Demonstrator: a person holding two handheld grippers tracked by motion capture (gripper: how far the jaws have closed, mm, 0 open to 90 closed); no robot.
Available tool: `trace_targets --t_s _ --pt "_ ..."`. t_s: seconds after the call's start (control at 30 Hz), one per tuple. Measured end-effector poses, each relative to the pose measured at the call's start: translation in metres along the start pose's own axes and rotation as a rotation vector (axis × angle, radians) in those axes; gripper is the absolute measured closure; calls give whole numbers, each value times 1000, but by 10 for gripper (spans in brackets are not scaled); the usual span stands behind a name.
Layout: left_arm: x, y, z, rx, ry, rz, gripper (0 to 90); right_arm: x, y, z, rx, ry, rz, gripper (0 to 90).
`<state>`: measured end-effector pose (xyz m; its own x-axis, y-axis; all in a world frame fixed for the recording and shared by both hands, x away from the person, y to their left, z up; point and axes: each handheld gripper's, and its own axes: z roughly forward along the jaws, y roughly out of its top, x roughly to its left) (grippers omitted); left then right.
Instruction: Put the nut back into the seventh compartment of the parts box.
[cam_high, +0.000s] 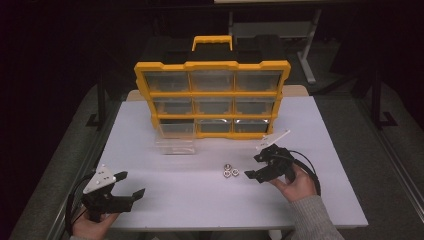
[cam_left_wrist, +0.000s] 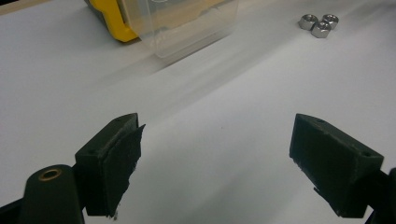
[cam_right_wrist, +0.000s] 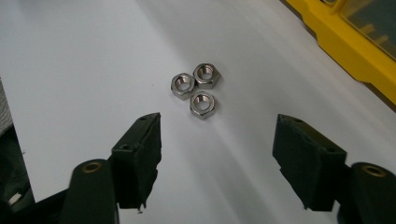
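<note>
Three steel hex nuts (cam_right_wrist: 196, 88) clustered, touching one another, on the white bench (cam_high: 200, 200), just ahead of the right gripper (cam_high: 260, 166) and roughly centred between its jaws. Jaws spread wide, holding nothing. Left gripper (cam_high: 131, 184) well apart at the near left corner, jaws likewise wide open and empty, pointed toward a clear plastic drawer (cam_high: 175, 145) lying on the bench in front of the yellow organiser case (cam_high: 212, 95). Drawer apparently empty, though too faint to be sure. Nuts between drawer and right gripper, nearer the gripper.
</note>
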<state>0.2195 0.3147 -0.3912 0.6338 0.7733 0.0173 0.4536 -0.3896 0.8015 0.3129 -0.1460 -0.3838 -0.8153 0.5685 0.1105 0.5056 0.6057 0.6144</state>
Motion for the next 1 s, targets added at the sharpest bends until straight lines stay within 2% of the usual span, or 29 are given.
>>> trace_targets --t_s 0.17,0.3,0.4,0.5,0.67,1.0 --pt "-1 0 0 -1 -1 -7 162 -1 8 12 19 17 2 389" --pt "0 0 0 0 -1 1 162 -1 13 23 44 31 -17 409" --pt "0 0 0 1 -2 -1 162 -1 16 32 78 24 -43 429" --pt "0 0 0 1 0 1 162 -3 18 40 100 27 -43 451" --pt "0 0 0 1 1 1 162 -4 21 48 108 31 -46 489" --pt "0 0 -1 6 -2 1 162 -2 28 67 161 38 -57 567"
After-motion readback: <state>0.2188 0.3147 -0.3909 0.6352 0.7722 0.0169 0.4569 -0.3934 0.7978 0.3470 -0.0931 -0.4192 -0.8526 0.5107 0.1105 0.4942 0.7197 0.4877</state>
